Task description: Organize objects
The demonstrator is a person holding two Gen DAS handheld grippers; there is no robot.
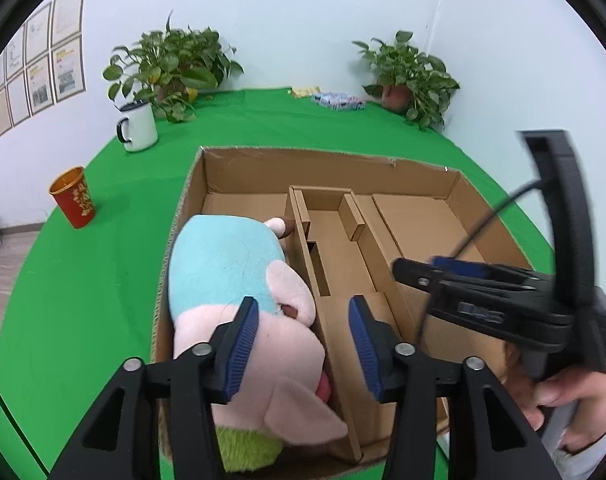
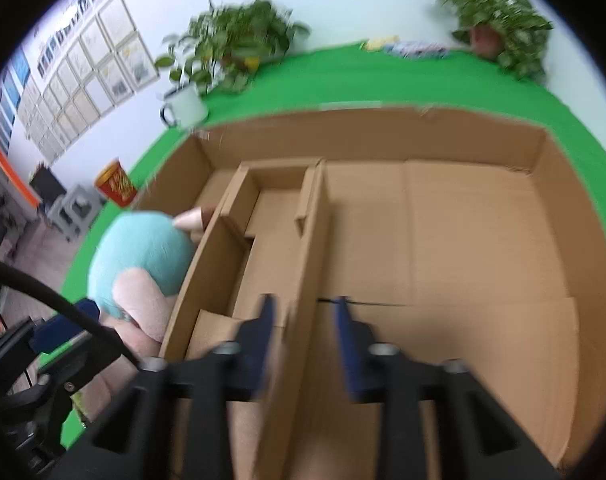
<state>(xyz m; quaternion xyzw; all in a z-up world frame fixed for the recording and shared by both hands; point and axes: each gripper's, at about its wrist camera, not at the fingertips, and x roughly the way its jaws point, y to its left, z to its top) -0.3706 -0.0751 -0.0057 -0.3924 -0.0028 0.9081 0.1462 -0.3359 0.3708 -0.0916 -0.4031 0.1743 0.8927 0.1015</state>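
A pink and light-blue plush pig (image 1: 239, 280) lies in the left compartment of an open cardboard box (image 1: 331, 160); it also shows in the right wrist view (image 2: 143, 264). My left gripper (image 1: 303, 324) is open just above the pig's head, with the cardboard divider (image 1: 307, 260) between its fingers, holding nothing. My right gripper (image 2: 303, 320) is open over the box (image 2: 463, 240), straddling a divider wall (image 2: 303, 280), and it is empty. It also shows in the left wrist view (image 1: 415, 272) at the right, held by a hand.
On the green tablecloth (image 1: 103, 280) stand a white mug (image 1: 139, 126), a red and gold cup (image 1: 73, 196) and two potted plants (image 1: 171, 64) (image 1: 407, 76). Small packets (image 1: 335, 100) lie by the back wall. Framed pictures hang at left.
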